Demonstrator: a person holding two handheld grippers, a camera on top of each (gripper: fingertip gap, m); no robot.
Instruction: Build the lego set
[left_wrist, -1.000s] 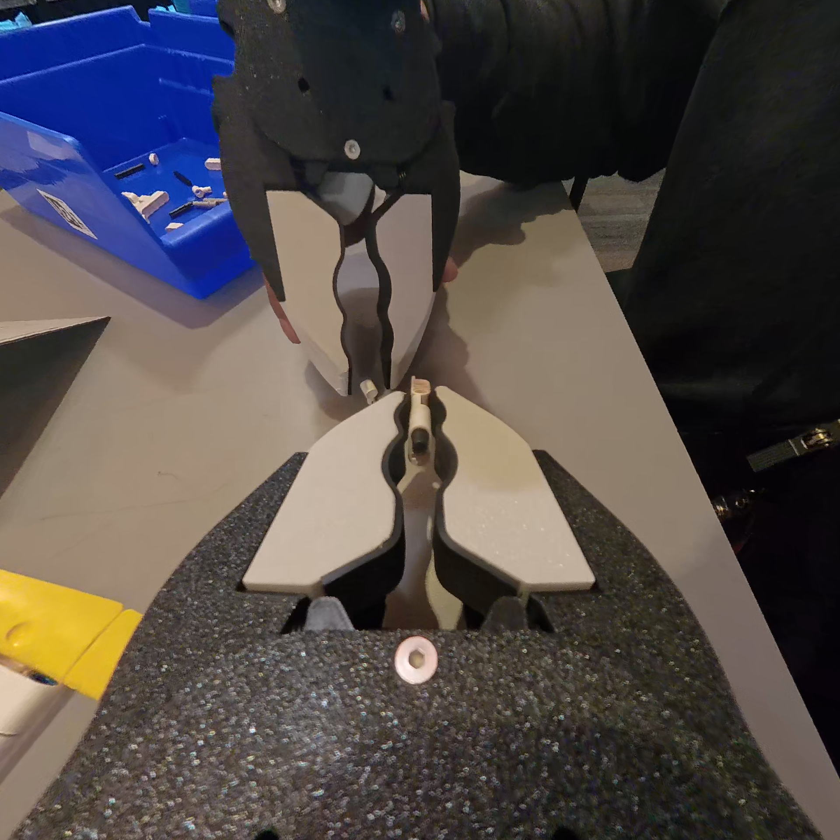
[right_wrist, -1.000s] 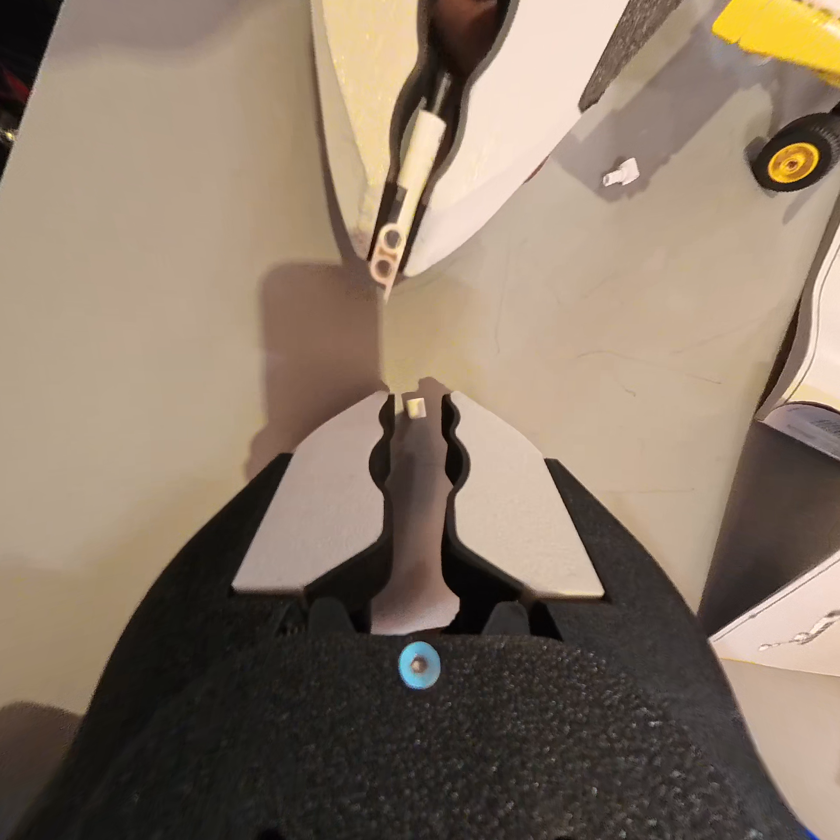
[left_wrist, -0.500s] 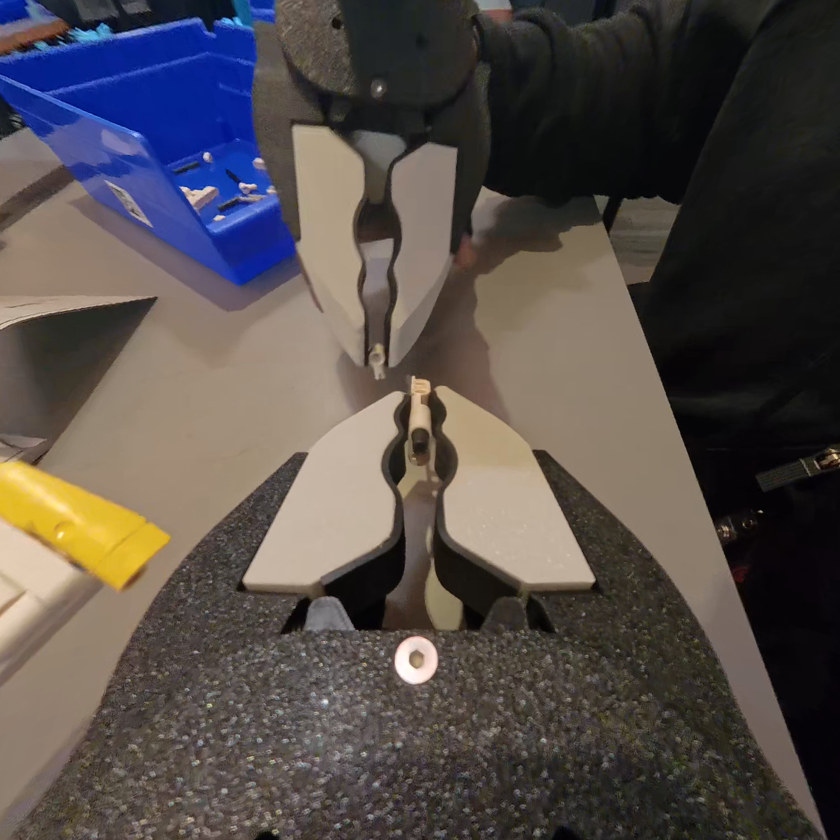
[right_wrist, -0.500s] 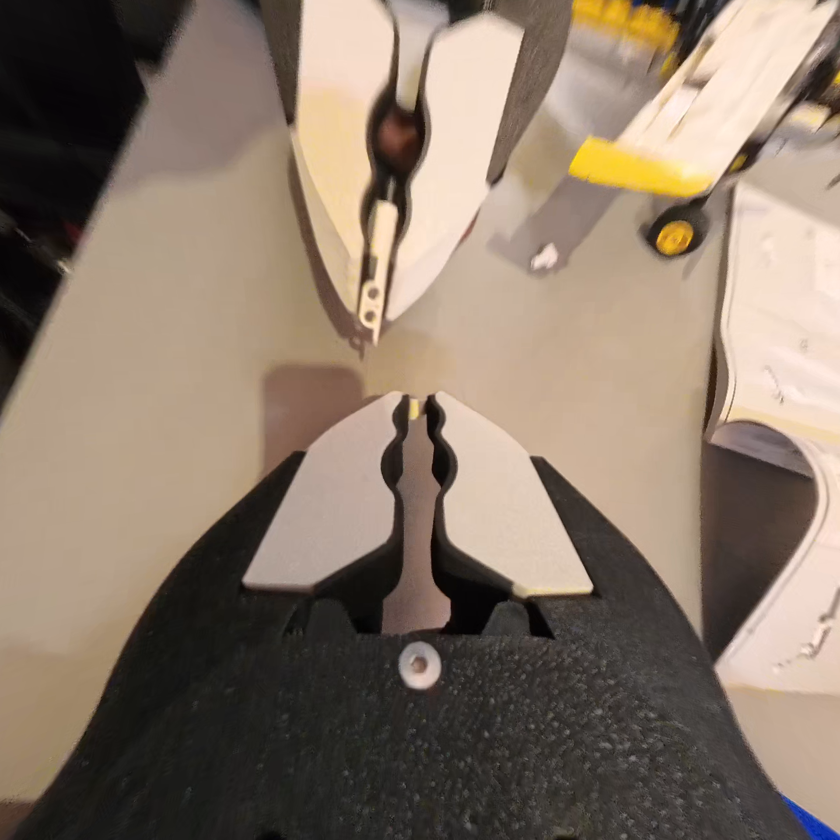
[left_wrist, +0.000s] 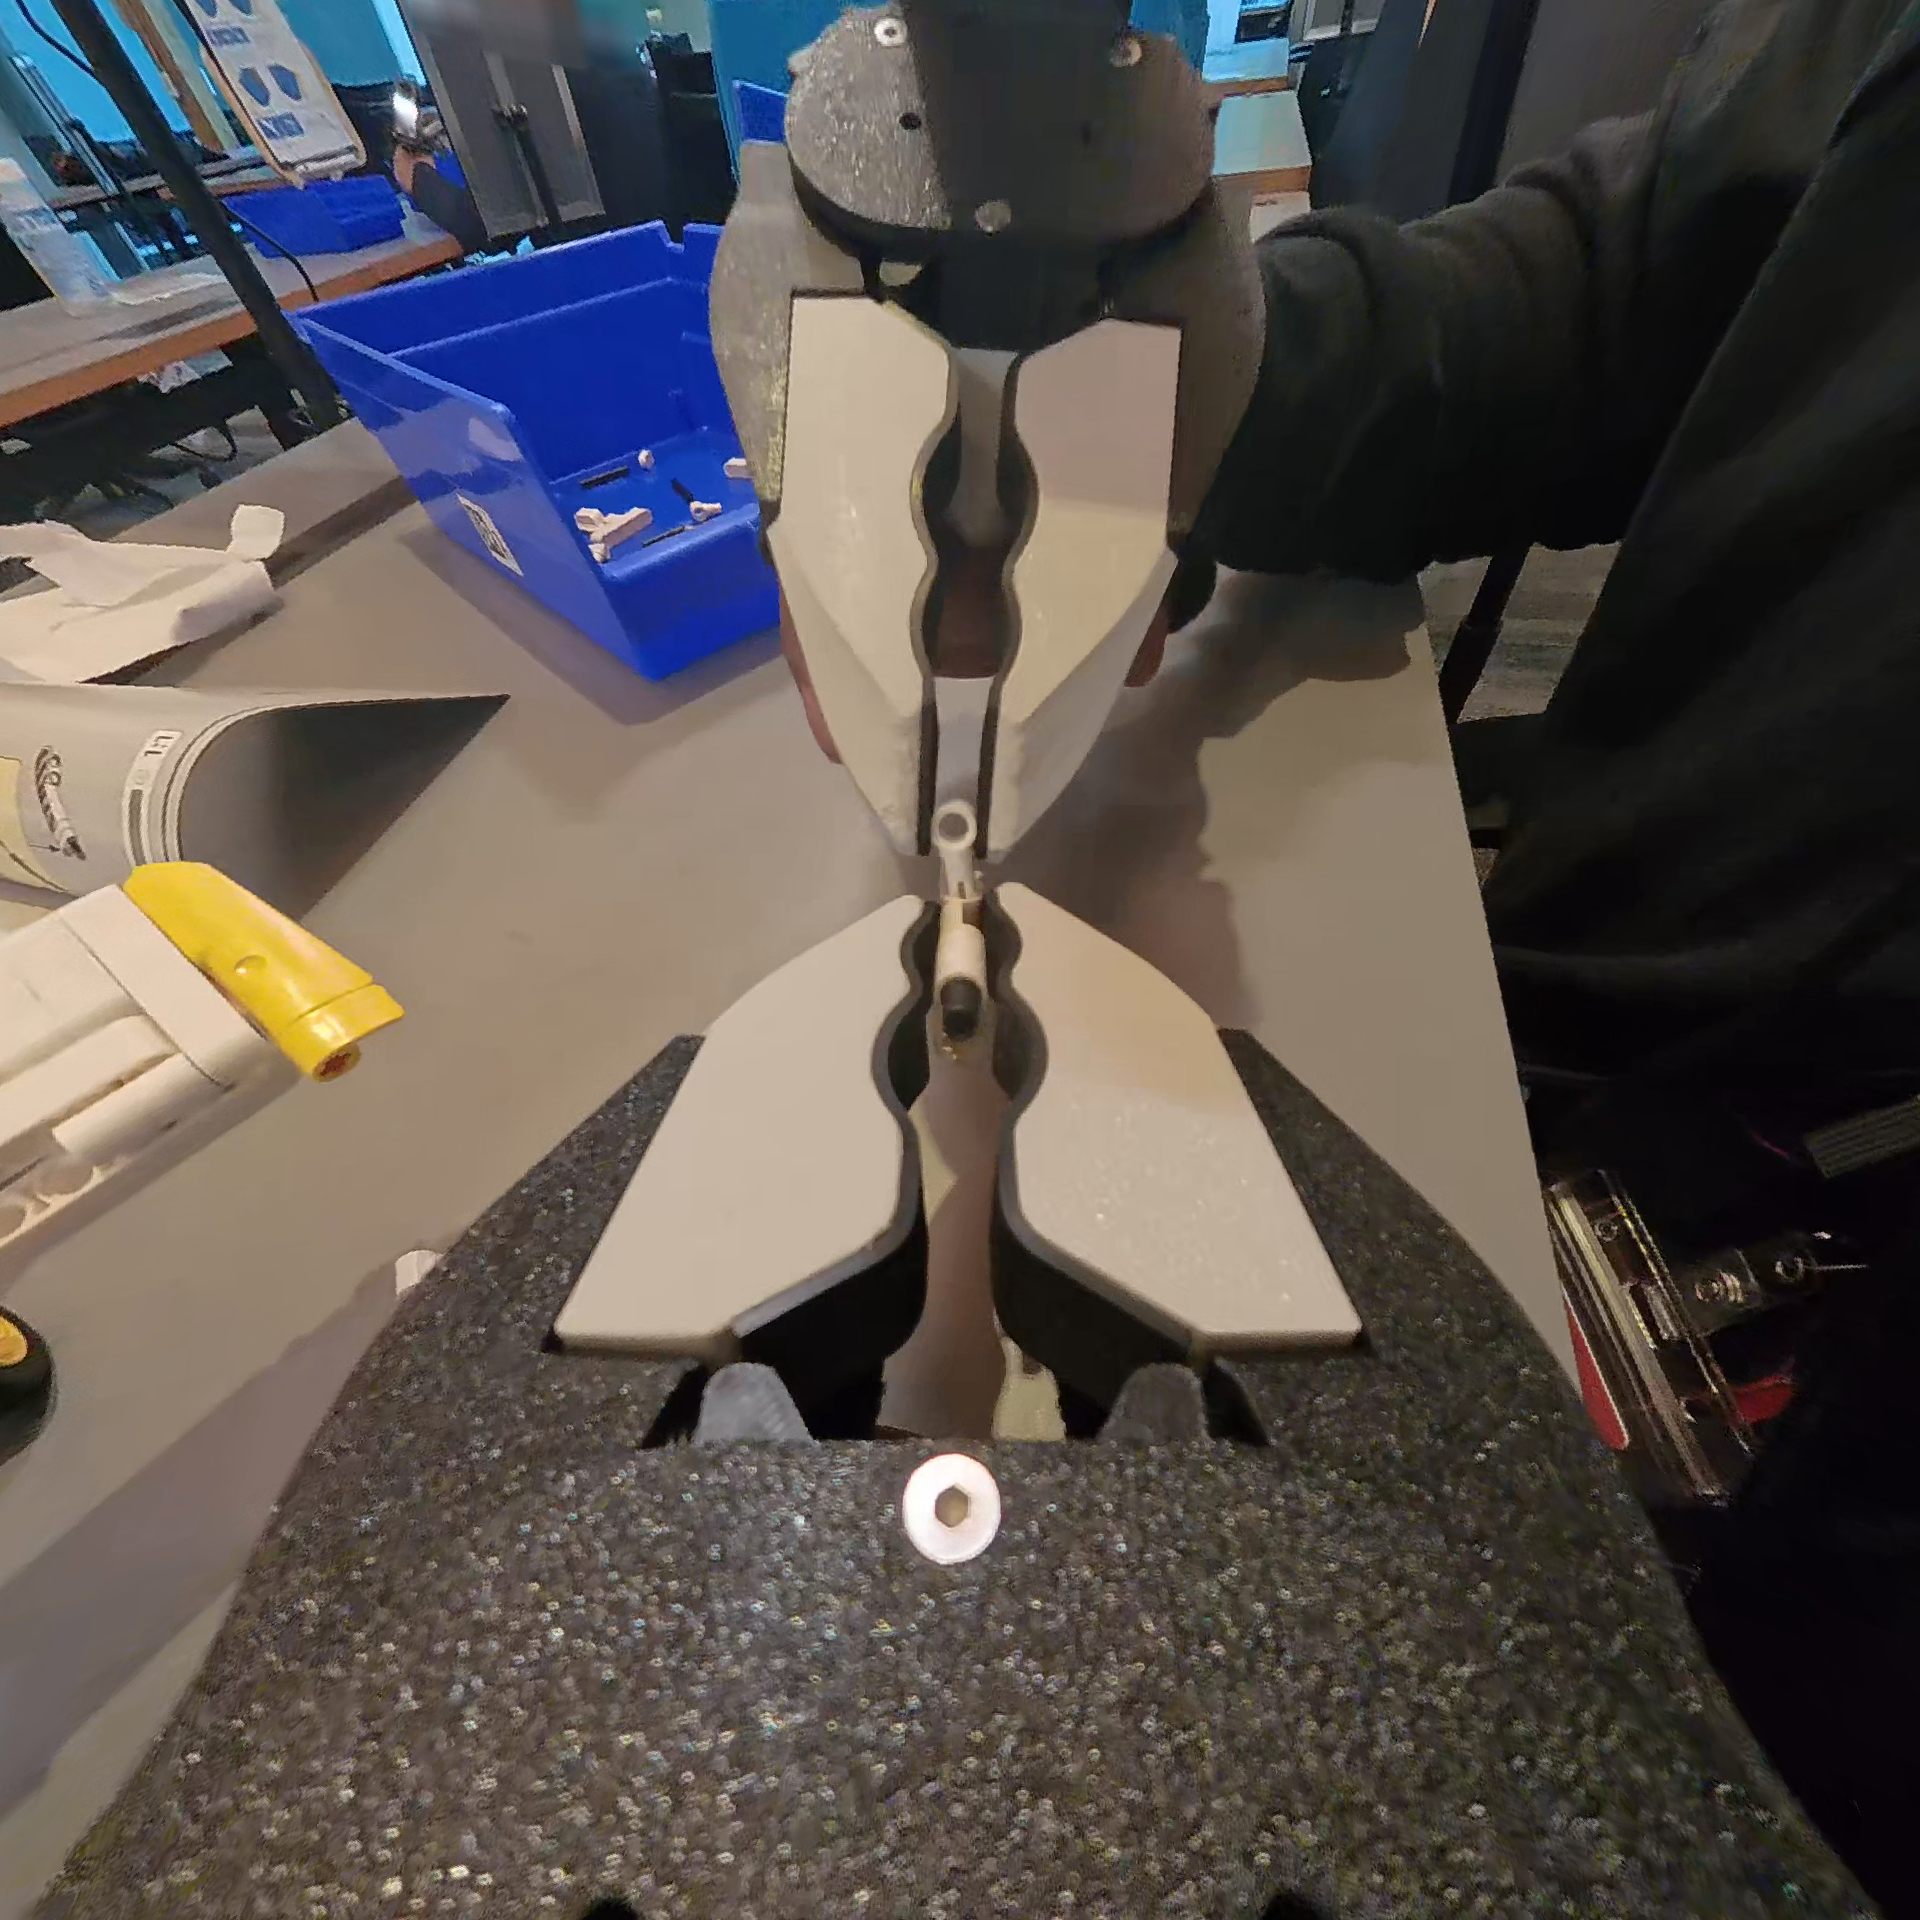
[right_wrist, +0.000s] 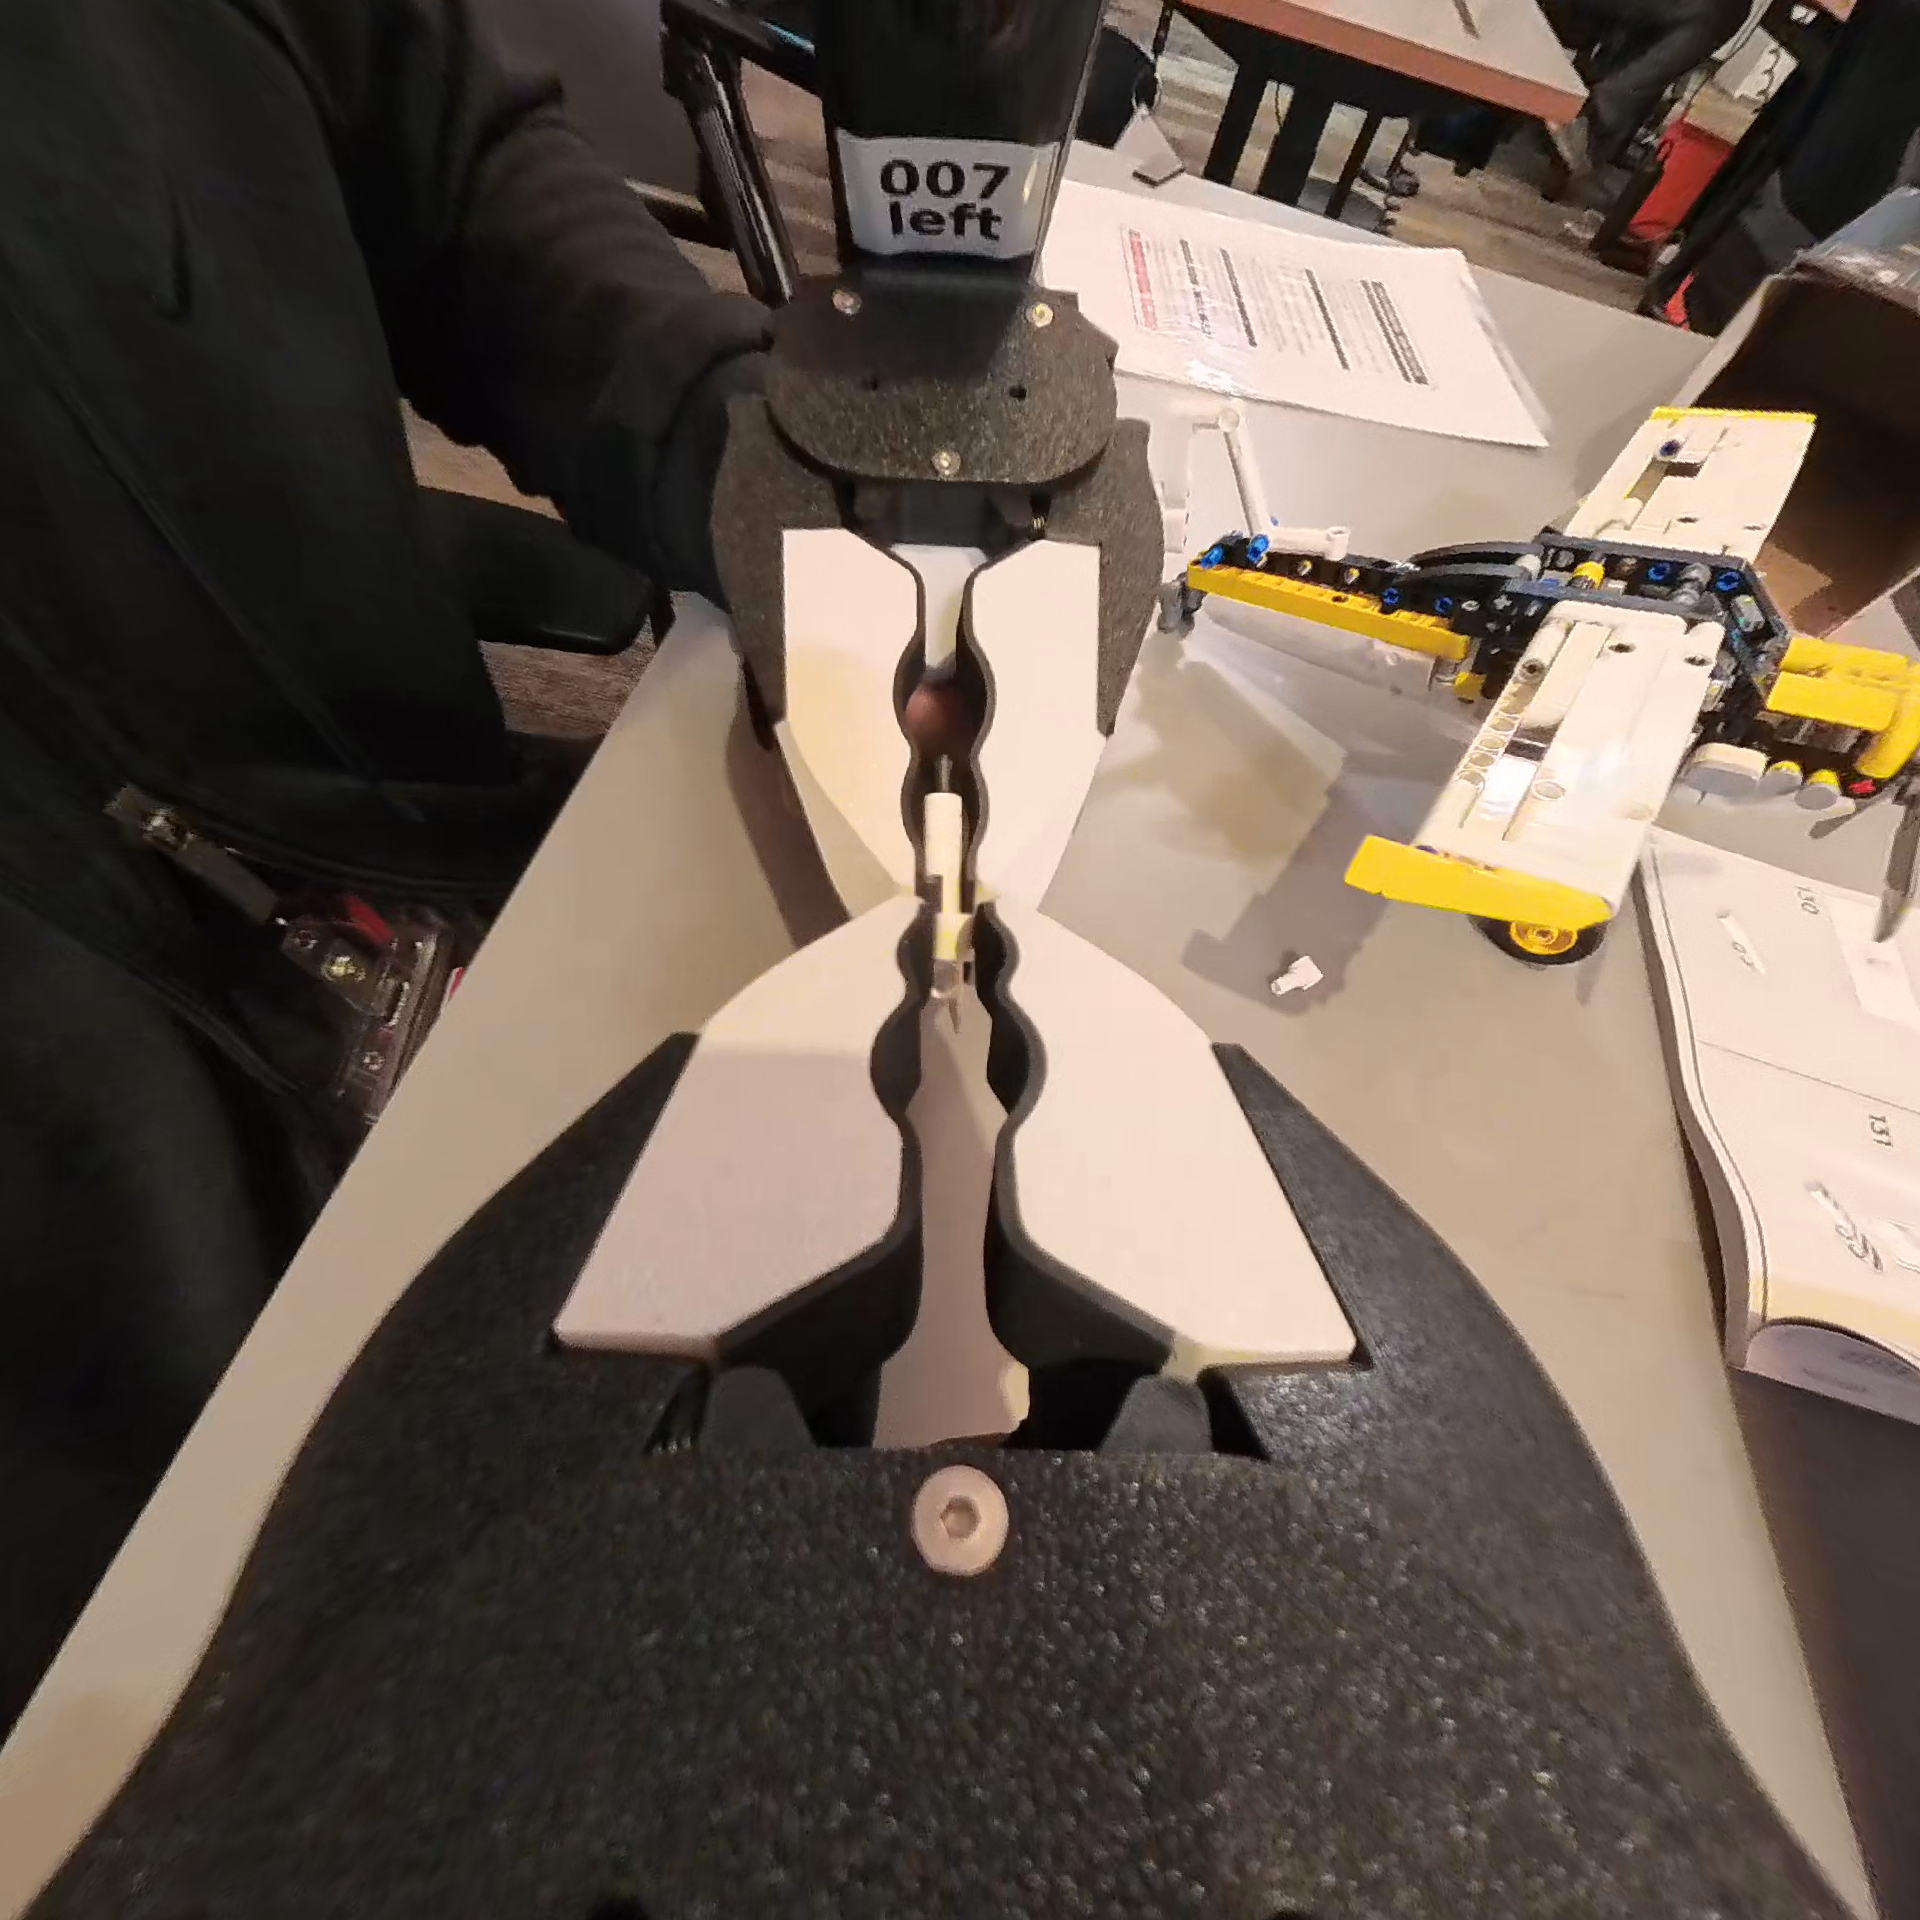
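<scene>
While meeting tip to tip above the near right edge of the grey tabletop (left_wrist: 582, 935), pinching in the left gripper (left_wrist: 961, 914) a slim white plastic rod with a black end (left_wrist: 958, 961), jaws narrow and pads pressing on its sides, with the rod's tip sticking out forward. Facing it, clamping in the right gripper (right_wrist: 951, 925) a small white plastic connector with a round eye (left_wrist: 954, 831), jaws equally narrow, eye end sitting between the pads and stem pointing out at the rod. Lining both pieces up end to end, seemingly touching, probably so as to join on one axis.

Keeping bare tabletop below the tips. Crowding the left: a white and yellow brick-built aeroplane model (right_wrist: 1538, 665), a loose small white peg (right_wrist: 1294, 977) and an open booklet (right_wrist: 1766, 1091). Standing farther off, a blue plastic parts bin (left_wrist: 582, 436). Falling away close on the right, the table edge, a dark sleeve (left_wrist: 1455, 364) beyond.
</scene>
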